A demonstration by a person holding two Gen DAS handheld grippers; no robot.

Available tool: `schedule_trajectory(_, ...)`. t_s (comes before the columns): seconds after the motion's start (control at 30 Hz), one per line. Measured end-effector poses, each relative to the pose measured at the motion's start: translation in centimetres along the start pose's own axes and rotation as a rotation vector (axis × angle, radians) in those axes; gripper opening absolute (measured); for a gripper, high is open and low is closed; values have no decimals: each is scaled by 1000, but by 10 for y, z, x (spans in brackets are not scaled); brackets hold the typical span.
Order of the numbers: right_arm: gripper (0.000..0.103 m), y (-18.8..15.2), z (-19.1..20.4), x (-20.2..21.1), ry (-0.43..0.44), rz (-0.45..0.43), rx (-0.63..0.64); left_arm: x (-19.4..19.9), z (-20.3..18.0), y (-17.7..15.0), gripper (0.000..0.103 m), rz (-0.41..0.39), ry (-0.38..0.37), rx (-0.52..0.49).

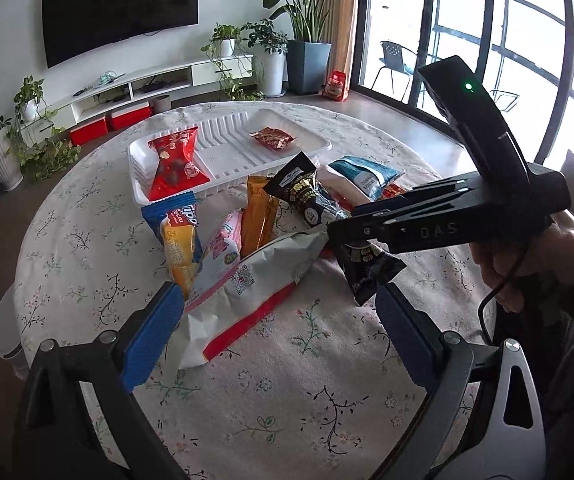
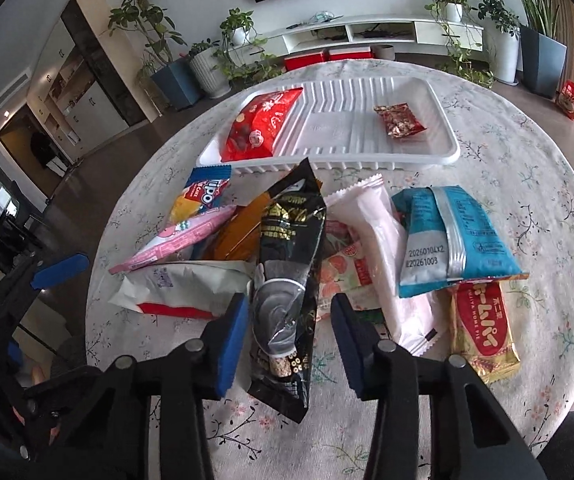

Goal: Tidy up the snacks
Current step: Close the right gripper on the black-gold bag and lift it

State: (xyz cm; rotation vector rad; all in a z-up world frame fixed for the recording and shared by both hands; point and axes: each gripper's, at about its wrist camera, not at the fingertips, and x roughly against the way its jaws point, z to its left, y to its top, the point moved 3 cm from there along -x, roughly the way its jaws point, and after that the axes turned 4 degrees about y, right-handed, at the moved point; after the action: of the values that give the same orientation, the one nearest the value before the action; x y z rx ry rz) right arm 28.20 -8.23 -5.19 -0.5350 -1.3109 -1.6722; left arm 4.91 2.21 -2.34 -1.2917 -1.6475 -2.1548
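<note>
The right tongs [image 2: 287,336] straddle a glossy black foil packet [image 2: 287,264] in the crinkly snack heap on the floral cloth tabletop [image 2: 527,184], pads not visibly pressing. The left tongs [image 1: 279,336] gape wide over a white pouch [image 1: 255,280]. The ribbed white plastic tray [image 2: 443,152] lies beyond the heap.

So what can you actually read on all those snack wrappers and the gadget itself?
"Tipo": blue and yellow cake packet.
"20260104X2" and "20261003": back of the light blue foil packet.
"HOME PIE", beside Japanese script: gold and red packet.
"DAS": black plastic body of the right gripper.
Gold characters on the black foil packet, print on the two red packets in the white plastic tray, and the white bag's QR code: too small or blurred.
</note>
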Motion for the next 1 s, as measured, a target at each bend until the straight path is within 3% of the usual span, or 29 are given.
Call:
schedule_trajectory(0.27,47,10,8,-19,-31,83,63,-7,-6,-3,97,22,-19,-27)
schedule_trajectory(0.4,46,11,8,-20,-31,84,70,-6,-8,-1,97,22,-23,-37)
schedule_trajectory(0.63,36,-2,3,-20,-22,133,82,-18,-14,7,97,38,-20,-106)
schedule_trajectory(0.8,32,-15,2,-23,-25,151,92,-35,-24,11,97,58,25,-222)
schedule_trajectory(1.0,27,-30,-11,-1,54,115,20,-64,-43,16,97,78,139,-465)
